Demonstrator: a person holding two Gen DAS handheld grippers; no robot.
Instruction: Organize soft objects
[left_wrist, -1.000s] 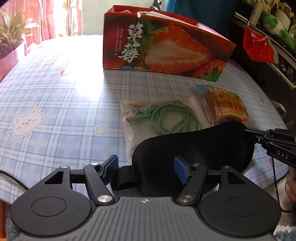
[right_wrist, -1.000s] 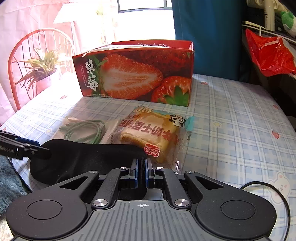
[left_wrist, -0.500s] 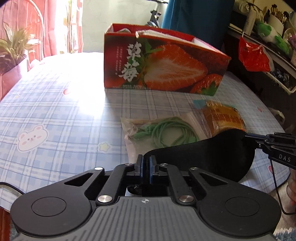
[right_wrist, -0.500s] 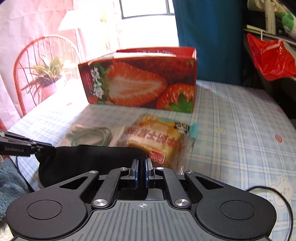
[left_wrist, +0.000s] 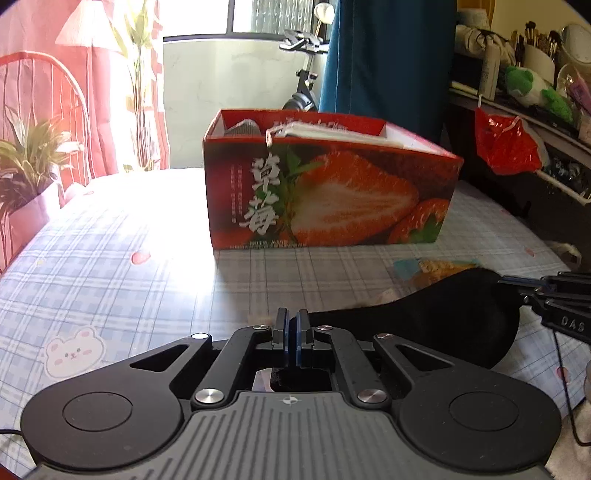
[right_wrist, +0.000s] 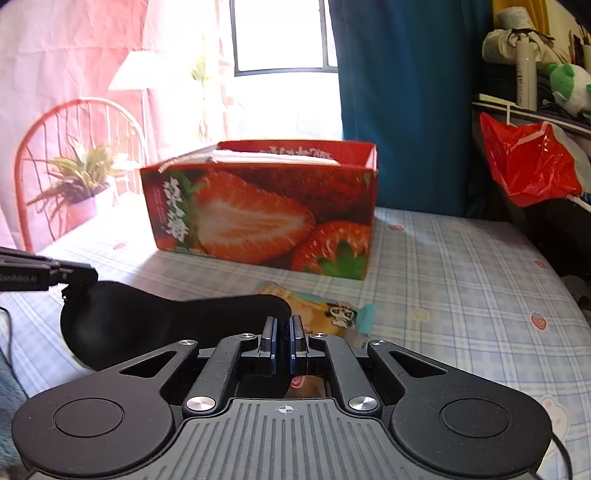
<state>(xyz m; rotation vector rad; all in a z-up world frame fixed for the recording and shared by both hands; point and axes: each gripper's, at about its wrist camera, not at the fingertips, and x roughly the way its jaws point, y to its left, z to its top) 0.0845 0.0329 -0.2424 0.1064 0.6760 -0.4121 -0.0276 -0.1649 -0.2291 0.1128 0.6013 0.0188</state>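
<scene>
Now both grippers tilt downward over the checked desk (left_wrist: 110, 266), each pinching one end of the black eye mask (left_wrist: 461, 317) so that it hangs stretched between them. In the left wrist view, the left gripper (left_wrist: 291, 332) sits at the lower centre of the frame, its blue-padded fingers (left_wrist: 282, 334) pressed together on the mask's near end; the mask sweeps off toward the right edge, where the right gripper's tip (left_wrist: 517, 282) bites its far lobe. In the right wrist view the picture mirrors: the right gripper (right_wrist: 282, 345) at lower centre has its fingers (right_wrist: 297, 343) clamped on the dark fabric, and the mask (right_wrist: 147, 321) runs toward the left edge, where the left gripper's tip (right_wrist: 79, 275) holds the other lobe. Beneath the mask lies a wrapped bread packet (right_wrist: 332, 306), partly hidden. Behind it, in the middle of both frames, stands the red strawberry box (left_wrist: 332, 192), open at the top.
</scene>
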